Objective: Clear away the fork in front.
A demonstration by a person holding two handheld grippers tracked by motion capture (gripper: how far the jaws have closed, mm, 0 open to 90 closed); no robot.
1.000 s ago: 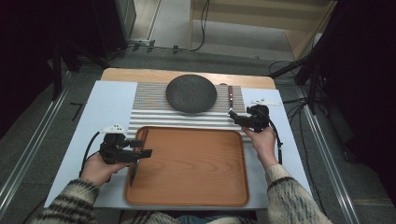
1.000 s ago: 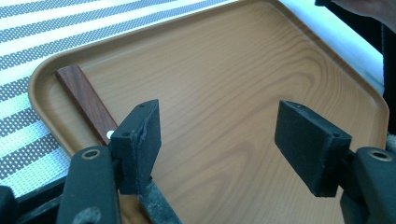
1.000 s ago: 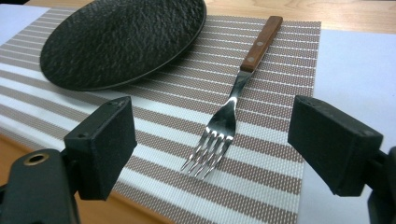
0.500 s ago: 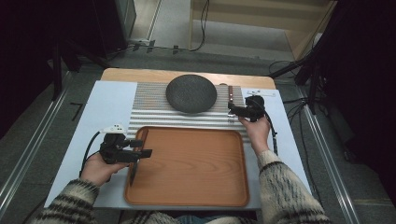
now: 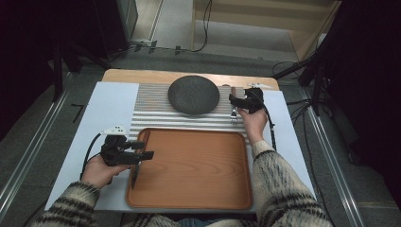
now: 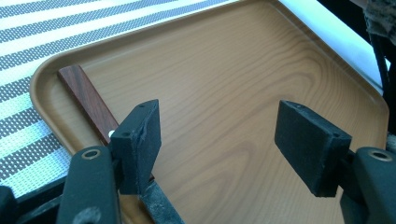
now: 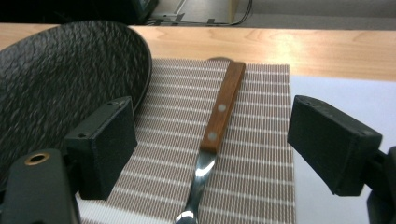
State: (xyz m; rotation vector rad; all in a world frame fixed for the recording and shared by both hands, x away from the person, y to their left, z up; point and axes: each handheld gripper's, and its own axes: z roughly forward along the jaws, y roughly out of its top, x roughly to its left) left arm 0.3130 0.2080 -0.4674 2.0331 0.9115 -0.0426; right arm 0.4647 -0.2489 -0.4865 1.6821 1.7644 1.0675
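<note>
Black plate (image 7: pixel 60 88) lies just beside the wooden-handled fork (image 7: pixel 219 126) on the striped mat (image 7: pixel 261 154).

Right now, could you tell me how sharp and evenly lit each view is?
High view: sharp table, dark surroundings. Left gripper view: tray crisp, soft sheen along its rim. Right gripper view: fork sharp with a bright glint on its metal neck; plate slightly smeared.

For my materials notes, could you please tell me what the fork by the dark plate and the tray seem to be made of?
The fork looks like polished metal with a reddish-brown wooden handle: its neck glints, and two pale rivets sit in grained scales. The tray appears to be wood or wood-look laminate with a satin finish: it shows curved grain, smooth rounded corners and a soft sheen.
</note>
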